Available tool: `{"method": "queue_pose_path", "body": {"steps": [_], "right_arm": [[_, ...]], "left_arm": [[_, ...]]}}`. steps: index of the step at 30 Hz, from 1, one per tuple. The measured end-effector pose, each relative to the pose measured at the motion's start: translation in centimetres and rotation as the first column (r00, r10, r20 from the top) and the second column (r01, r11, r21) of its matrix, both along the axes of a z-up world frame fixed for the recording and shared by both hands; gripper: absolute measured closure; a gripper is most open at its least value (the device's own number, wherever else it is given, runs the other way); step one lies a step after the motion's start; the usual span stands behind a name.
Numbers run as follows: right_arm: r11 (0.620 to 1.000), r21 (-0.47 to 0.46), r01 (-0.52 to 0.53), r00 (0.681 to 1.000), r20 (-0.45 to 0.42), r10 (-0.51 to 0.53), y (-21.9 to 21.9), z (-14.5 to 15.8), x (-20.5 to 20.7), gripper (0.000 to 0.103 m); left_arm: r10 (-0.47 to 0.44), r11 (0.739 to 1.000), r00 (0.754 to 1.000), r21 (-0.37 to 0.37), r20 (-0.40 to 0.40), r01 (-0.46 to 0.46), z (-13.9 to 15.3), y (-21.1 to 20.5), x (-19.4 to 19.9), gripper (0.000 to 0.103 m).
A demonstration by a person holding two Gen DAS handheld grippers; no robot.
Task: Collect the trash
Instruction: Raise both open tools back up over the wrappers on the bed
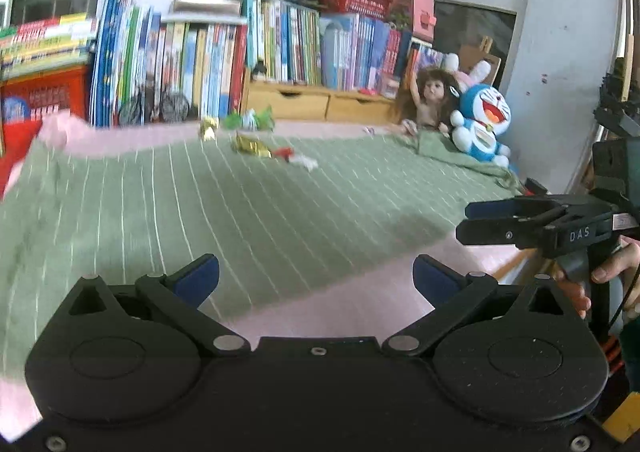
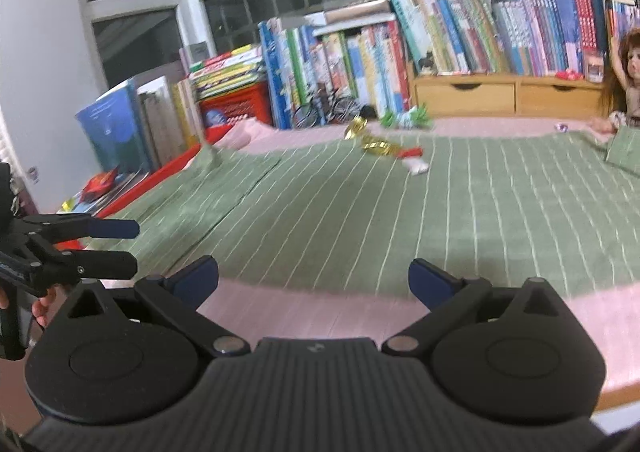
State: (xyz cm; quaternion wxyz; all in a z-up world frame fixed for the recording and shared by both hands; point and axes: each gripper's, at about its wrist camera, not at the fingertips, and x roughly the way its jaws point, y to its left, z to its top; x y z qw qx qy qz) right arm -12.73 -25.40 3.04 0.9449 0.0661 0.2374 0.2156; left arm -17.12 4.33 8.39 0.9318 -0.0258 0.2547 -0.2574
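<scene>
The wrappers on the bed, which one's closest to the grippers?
The white wrapper with the red end, lying out on the green striped blanket. The gold wrapper sits just behind it, and the green one is farthest, back by the books.

A green blanket with thin white stripes [image 1: 248, 203] lies over a pink sheet [image 2: 320, 312]. Upright colourful books [image 1: 180, 63] line the back, above light wooden drawers [image 1: 308, 103]. A brown-haired doll [image 1: 430, 99] sits just beside a blue-and-white cat plush toy [image 1: 482, 123].
</scene>
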Motion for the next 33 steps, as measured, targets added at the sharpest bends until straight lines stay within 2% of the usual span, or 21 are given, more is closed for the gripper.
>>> {"method": "queue_pose_path", "body": {"steps": [4,12,16,21,26,30,33], "right_arm": [[0.999,0.011,0.046,0.999,0.022,-0.046,-0.3,0.1,2.6,0.0],[0.996,-0.007,0.094,0.994,0.061,-0.093,-0.9,1.2,8.1,0.0],[0.993,-0.039,0.11,0.992,0.059,-0.108,-0.7,1.7,11.1,0.0],[0.981,-0.11,0.162,0.987,0.015,-0.162,-0.4,1.2,15.6,0.0],[0.966,-0.117,0.229,0.971,-0.047,-0.236,-1.1,-0.4,19.1,0.0],[0.961,-0.171,0.219,0.974,-0.02,-0.225,-0.9,-1.4,21.3,0.0],[0.959,-0.21,0.193,0.981,0.014,-0.194,-0.3,-2.2,23.0,0.0]], "left_arm": [[0.033,0.999,0.999,-0.01,0.038,-0.033,1.2,-0.2,3.9,0.0],[0.105,0.994,0.994,0.011,0.028,-0.106,2.0,-1.7,14.0,0.0],[0.098,0.995,0.995,-0.001,0.004,-0.098,1.4,-3.2,18.6,0.0],[0.126,0.991,0.992,0.052,-0.017,-0.125,0.4,-5.5,24.7,0.0],[0.126,0.992,0.99,0.028,-0.064,-0.124,-1.2,-6.2,29.0,0.0],[0.14,0.99,0.987,0.041,-0.079,-0.137,-2.6,-6.9,32.4,0.0],[0.133,0.991,0.984,0.049,-0.12,-0.128,-4.1,-7.5,35.3,0.001]]}}
